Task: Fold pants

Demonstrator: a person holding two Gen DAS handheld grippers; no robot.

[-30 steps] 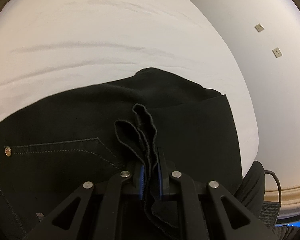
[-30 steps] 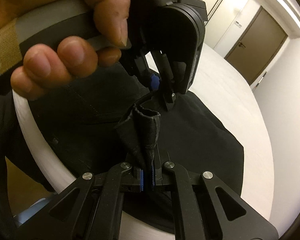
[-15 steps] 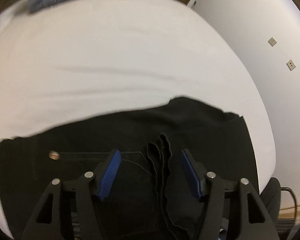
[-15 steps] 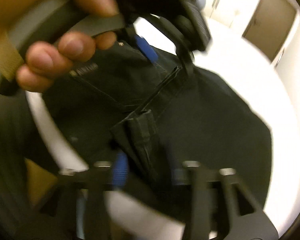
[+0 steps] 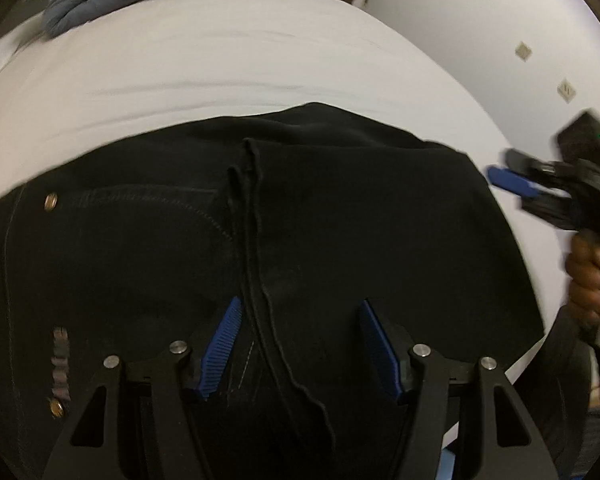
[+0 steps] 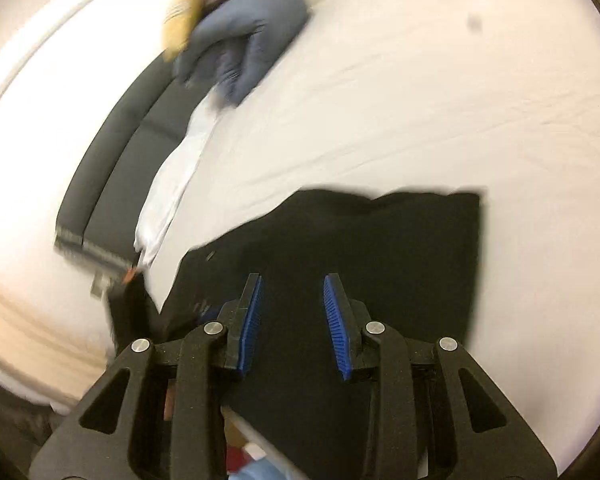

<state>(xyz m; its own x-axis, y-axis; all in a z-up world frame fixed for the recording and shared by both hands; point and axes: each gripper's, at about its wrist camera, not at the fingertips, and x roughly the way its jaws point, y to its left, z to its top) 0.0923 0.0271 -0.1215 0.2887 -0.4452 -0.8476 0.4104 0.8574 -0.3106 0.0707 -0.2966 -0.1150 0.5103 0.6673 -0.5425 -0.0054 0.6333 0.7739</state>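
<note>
Both wrist views look steeply down, close over the black pants (image 5: 340, 220) on the white bed (image 6: 420, 100), their shared ground.

One pants (image 5: 340, 216), two grippers (image 5: 300, 344) (image 6: 292, 312)

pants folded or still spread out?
Folded. The pants lie as a compact black rectangle on the bed, the hem edges stacked on top beside the pocket. Neither gripper holds them.

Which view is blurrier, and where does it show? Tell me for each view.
Right wrist view: blurrier, the blue garment and the edge of the black pants smeared, the mattress softly lit. Left wrist view: sharper, pants seam crisp, only the right gripper at the frame edge smeared; fisheye bends the mattress into a dome.
</note>
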